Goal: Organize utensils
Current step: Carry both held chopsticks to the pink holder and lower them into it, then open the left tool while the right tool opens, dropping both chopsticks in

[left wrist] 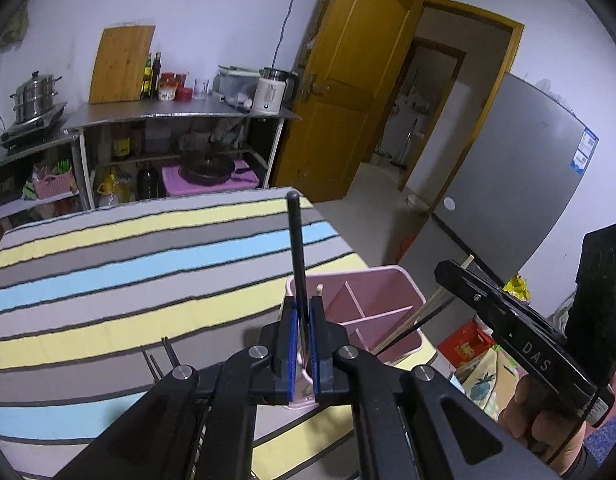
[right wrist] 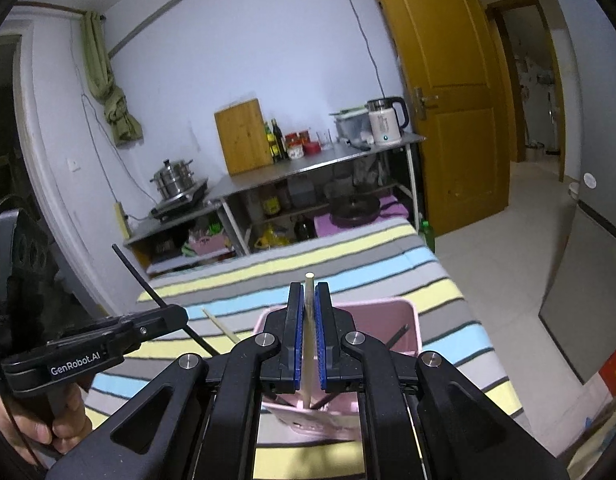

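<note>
A table draped in a soft cloth of grey, yellow and pale-blue stripes [left wrist: 128, 272] fills the foreground, with a pink rectangular plastic utensil caddy [left wrist: 387, 280] standing near its right-hand edge. Thin partitions split the caddy into compartments, and its walls are smooth and matte.

The left gripper [left wrist: 302, 332] has its blue-padded fingers narrowed tight on a slim, round black chopstick [left wrist: 296, 248], which stands nearly upright just in front of the caddy's near-left corner. The right gripper [right wrist: 306, 332] is likewise pinched closed, on a pale wooden chopstick [right wrist: 309, 320] held upright over the caddy, its lower end reaching towards the compartments. In the left wrist view this gripper comes in from the right, gripped by a bare hand [left wrist: 547, 420].

Inside the caddy a dark chopstick tip [right wrist: 399, 334] leans against a wall; which compartment cannot be told. A further wooden chopstick [right wrist: 222, 326] lies flat on the cloth left of the caddy, and two or three black chopsticks [left wrist: 164, 356] lie on the cloth beside the left gripper.

Behind the table stand a steel shelving unit [left wrist: 180, 114] with a wooden cutting board [left wrist: 120, 66], bottles and a white kettle [left wrist: 272, 92], a stainless steamer pot [left wrist: 34, 94], an open yellow-brown wooden door [left wrist: 347, 92] and a grey fridge [left wrist: 519, 184].
</note>
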The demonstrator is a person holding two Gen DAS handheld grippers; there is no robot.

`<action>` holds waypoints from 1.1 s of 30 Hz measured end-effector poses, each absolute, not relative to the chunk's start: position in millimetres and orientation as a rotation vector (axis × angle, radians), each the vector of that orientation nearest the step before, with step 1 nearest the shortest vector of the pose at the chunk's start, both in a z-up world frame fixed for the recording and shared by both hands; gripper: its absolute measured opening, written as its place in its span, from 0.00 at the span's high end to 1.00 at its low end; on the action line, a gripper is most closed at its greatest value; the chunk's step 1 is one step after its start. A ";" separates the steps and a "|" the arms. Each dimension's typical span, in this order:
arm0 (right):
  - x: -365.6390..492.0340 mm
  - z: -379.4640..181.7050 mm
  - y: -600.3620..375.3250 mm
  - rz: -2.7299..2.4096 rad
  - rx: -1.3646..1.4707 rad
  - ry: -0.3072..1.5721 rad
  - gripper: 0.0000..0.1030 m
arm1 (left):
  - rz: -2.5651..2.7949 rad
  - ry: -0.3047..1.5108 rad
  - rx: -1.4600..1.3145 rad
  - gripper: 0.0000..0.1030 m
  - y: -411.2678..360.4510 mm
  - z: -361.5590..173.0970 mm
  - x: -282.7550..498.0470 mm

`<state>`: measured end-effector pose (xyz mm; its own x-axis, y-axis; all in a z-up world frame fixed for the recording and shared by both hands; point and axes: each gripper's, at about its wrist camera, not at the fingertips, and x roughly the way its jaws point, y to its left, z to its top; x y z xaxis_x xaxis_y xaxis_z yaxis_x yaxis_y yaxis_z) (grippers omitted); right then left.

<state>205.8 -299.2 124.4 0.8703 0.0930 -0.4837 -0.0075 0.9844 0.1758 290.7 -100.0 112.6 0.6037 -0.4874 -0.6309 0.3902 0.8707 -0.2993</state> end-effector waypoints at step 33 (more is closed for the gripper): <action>145.2 131.7 -302.3 0.047 0.139 0.477 0.81 | -0.473 0.666 -0.161 0.69 -42.6 107.8 206.9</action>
